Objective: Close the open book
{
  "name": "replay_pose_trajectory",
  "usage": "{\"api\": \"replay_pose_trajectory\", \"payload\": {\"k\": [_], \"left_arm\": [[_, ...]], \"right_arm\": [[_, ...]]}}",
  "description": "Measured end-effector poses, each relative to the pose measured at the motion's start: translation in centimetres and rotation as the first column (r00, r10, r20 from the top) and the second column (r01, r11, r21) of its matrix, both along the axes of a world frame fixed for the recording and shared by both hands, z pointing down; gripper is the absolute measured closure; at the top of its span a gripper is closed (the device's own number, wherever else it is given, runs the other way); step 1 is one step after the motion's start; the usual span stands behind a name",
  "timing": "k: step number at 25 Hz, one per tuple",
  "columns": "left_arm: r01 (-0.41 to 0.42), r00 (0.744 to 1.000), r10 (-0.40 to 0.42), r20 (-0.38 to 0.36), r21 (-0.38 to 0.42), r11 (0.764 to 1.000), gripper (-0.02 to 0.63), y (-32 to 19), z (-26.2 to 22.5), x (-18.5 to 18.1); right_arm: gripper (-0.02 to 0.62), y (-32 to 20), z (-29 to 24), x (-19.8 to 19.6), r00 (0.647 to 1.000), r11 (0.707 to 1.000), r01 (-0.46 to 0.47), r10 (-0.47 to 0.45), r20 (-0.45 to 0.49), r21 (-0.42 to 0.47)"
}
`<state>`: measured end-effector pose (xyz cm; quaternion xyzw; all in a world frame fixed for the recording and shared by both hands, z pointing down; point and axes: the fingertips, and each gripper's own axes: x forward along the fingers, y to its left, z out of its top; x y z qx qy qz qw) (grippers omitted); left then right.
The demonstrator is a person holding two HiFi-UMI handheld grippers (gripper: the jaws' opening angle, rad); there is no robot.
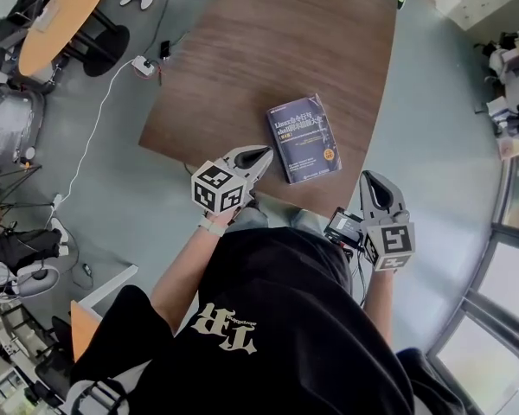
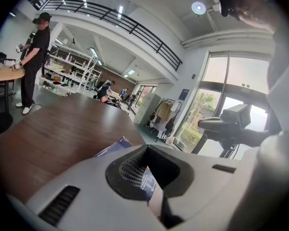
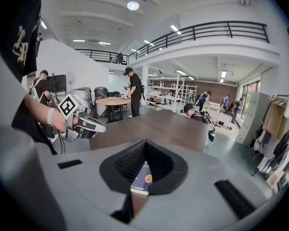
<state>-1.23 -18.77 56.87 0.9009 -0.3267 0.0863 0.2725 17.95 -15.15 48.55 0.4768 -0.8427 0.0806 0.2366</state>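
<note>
Head view alone shows the whole brown worktop (image 1: 268, 50) and the dark blue book (image 1: 304, 137) lying closed on it near the front edge, its title starting "Linux". Each gripper view catches only a slice of the cover. Left gripper (image 1: 261, 153) and right gripper (image 1: 368, 178) hover nearby, fingers pressed together, empty.

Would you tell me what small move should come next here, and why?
Probably draw the left gripper and right gripper back: both are shut and empty, and the book lies flat on the table, cover up, apparently closed already.
</note>
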Motion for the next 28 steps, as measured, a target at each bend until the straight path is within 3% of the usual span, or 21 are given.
{"api": "replay_pose_trajectory", "payload": {"k": [6, 14, 24, 28], "left_arm": [[0.012, 0.999, -0.011, -0.03, 0.026, 1.0, 0.6, 1.0, -0.9, -4.3], [-0.059, 0.994, 0.067, -0.083, 0.101, 0.993, 0.6, 2.8, -3.1, -6.9], [0.012, 0.993, 0.009, -0.115, 0.183, 0.983, 0.6, 4.8, -7.4, -3.8], [0.04, 0.993, -0.02, -0.115, 0.176, 0.984, 0.6, 6.3, -8.0, -1.7]], "right_arm": [[0.609, 1.0, 0.3, -4.9, 0.999, 1.0, 0.029, -0.029, -0.02, 0.0], [0.609, 2.8, 0.2, -8.5, 0.999, 1.0, 0.024, -0.023, -0.039, 0.005], [0.609, 4.6, -0.4, -4.8, 0.999, 0.999, 0.039, -0.038, -0.008, 0.024], [0.609, 5.1, -0.6, -2.3, 0.999, 0.998, 0.045, -0.045, -0.006, 0.033]]}}
